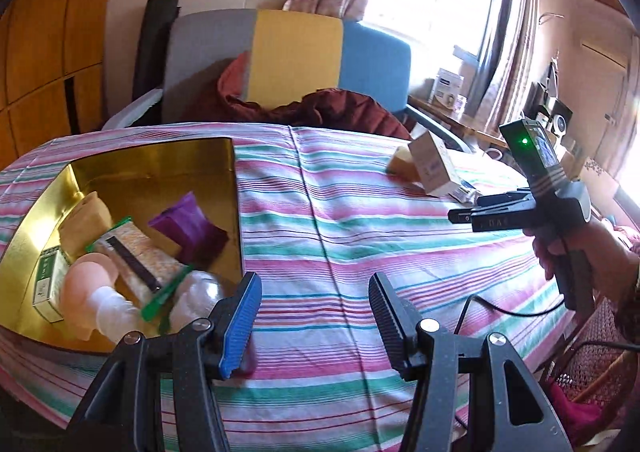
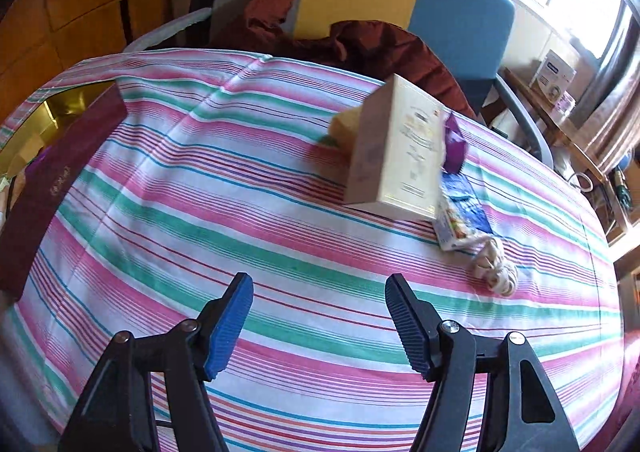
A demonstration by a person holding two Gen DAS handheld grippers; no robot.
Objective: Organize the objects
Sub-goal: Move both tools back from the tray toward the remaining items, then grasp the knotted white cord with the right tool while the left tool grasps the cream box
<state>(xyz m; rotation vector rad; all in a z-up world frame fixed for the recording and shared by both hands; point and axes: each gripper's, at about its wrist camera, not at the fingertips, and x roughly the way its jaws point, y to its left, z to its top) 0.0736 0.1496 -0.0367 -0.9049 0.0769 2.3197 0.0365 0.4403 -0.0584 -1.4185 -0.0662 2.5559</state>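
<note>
— While I hold both grippers above the striped cloth point(image 2: 280, 211), where's the cream box point(image 2: 394, 155)?

— Upper right of centre in my right wrist view, well beyond the right gripper point(image 2: 320, 326), whose ribbed blue pads are spread with nothing between them. It's smooth cardboard, rectangular, tilted, touching a glossy blue-and-white packet point(image 2: 460, 215).

— And the left?

— My left gripper point(image 1: 314, 322) gapes too, holding nothing. At lower left, just beside its finger, sits the shiny gold-lined box point(image 1: 120, 175) holding crinkly packets.
</note>
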